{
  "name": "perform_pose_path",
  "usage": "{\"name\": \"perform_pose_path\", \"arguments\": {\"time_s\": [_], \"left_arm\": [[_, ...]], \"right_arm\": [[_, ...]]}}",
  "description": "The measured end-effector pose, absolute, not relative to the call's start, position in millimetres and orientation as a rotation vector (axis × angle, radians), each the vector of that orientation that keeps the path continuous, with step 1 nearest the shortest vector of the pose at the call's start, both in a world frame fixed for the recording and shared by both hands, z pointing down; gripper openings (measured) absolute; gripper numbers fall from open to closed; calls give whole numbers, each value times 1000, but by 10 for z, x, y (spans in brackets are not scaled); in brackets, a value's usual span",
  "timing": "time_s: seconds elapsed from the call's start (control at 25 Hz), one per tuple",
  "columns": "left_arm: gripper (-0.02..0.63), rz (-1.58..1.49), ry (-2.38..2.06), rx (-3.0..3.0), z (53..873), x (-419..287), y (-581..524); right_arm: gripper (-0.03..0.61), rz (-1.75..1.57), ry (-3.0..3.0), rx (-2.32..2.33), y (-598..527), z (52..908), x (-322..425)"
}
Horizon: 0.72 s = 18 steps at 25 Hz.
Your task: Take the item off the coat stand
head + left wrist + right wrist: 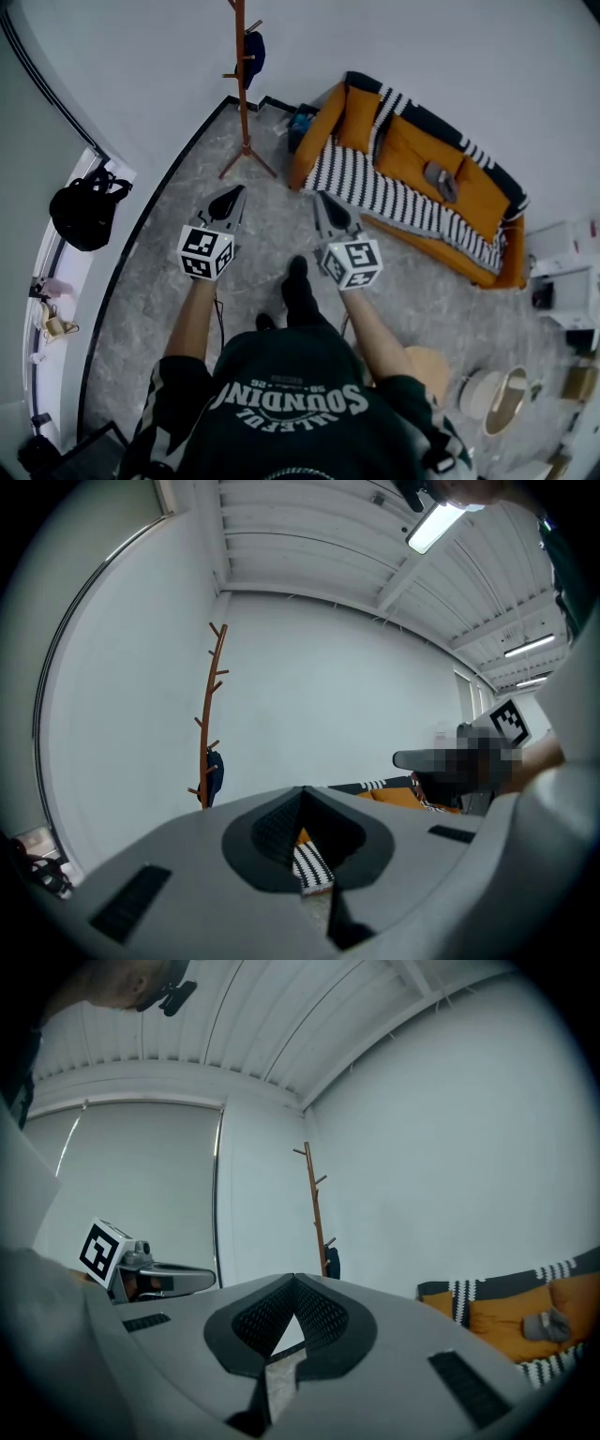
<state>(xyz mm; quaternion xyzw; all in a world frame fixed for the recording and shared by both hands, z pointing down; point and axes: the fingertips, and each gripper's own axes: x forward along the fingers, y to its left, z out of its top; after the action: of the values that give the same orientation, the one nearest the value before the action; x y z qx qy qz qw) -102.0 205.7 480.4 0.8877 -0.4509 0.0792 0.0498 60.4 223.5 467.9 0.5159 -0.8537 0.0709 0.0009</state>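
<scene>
A brown wooden coat stand (pixel 243 89) rises by the far wall, and a dark blue item (pixel 253 54) hangs from a peg near its top. Both grippers are held out over the floor, well short of the stand. My left gripper (pixel 228 200) and right gripper (pixel 325 202) are both shut with nothing between their jaws. The left gripper view has its closed tips (pixel 302 791) low in frame, with the stand (pixel 208 724) and item (pixel 214 775) far off to the left. In the right gripper view the closed tips (pixel 294 1279) sit below the distant stand (pixel 316 1208) and item (pixel 332 1263).
An orange sofa (pixel 412 150) with a striped blanket (pixel 375 192) stands to the right of the stand. A black bag (pixel 82 211) hangs at the left wall. White boxes (pixel 562 272) and a round basket (pixel 506 398) are at the right. The person's foot (pixel 298 286) is on the grey floor.
</scene>
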Motion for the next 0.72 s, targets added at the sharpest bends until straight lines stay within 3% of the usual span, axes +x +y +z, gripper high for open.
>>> {"name": "perform_pose_path", "arguments": {"time_s": [0.72], "left_arm": [[2, 273, -1479, 2600, 4763, -639, 254]], "right_arm": [[0, 233, -2728, 1496, 253, 4625, 1049]]}}
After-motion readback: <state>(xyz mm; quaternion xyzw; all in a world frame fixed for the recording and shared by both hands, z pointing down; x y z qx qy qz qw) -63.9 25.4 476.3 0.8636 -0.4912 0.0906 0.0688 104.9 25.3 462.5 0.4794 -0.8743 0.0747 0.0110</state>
